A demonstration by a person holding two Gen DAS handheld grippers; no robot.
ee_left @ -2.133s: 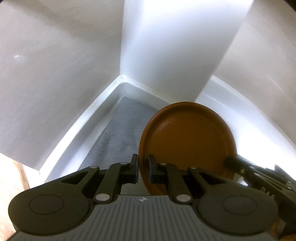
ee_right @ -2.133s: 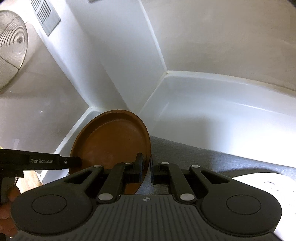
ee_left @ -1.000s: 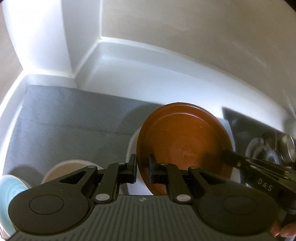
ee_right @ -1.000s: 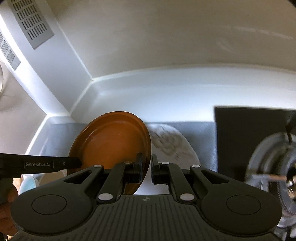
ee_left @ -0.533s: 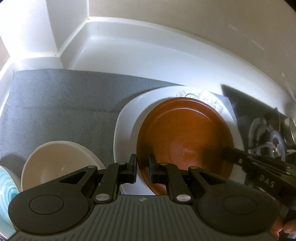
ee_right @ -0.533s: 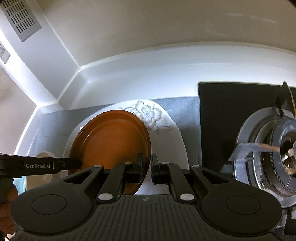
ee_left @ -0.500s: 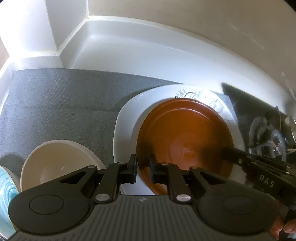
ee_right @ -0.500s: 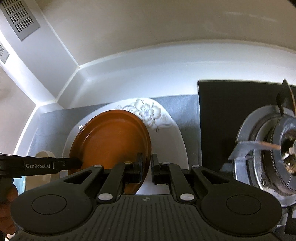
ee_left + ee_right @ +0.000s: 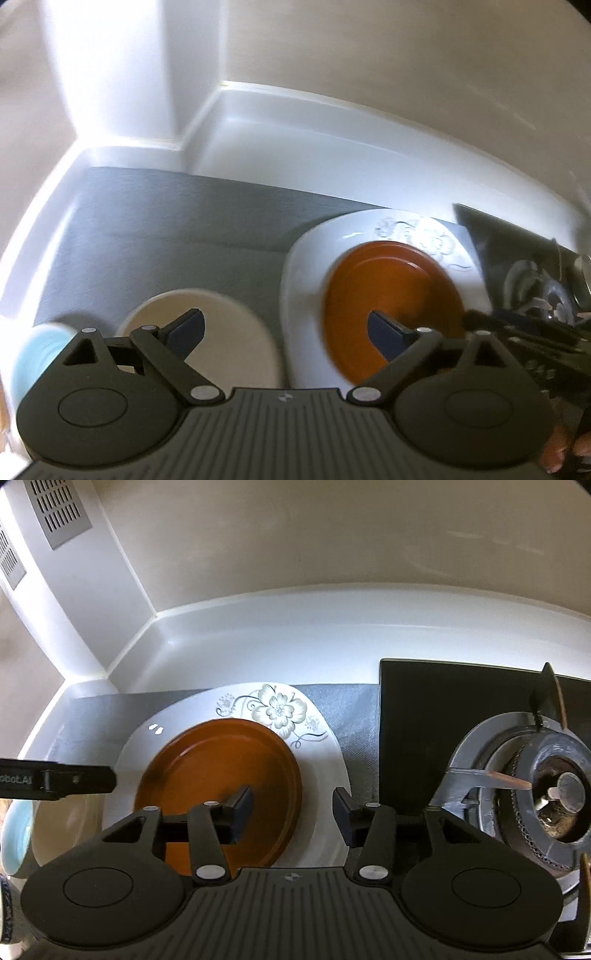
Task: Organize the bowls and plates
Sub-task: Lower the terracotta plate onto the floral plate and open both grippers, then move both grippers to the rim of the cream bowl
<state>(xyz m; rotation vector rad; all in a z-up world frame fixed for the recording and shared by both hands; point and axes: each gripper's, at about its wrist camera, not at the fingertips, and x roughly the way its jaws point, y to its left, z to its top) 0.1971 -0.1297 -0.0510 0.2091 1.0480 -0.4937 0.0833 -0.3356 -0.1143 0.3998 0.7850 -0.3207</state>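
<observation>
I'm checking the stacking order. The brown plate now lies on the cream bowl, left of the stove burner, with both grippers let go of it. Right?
Not quite. The brown plate lies on the white flowered plate, not the cream bowl, as the right wrist view shows. The rest holds.

I count two plates: one brown plate (image 9: 221, 771) and one white flowered plate (image 9: 325, 746). I count two bowls: one cream bowl (image 9: 229, 332) and one light blue bowl (image 9: 37, 350). One stove burner (image 9: 554, 797), one grey mat (image 9: 166, 221).

Brown plate (image 9: 221, 771): glossy glazed ceramic. Floral plate (image 9: 325, 760): smooth, shiny white. Mat (image 9: 177, 221): grey, matt, finely textured. Burner (image 9: 554, 797): dull metal.
</observation>
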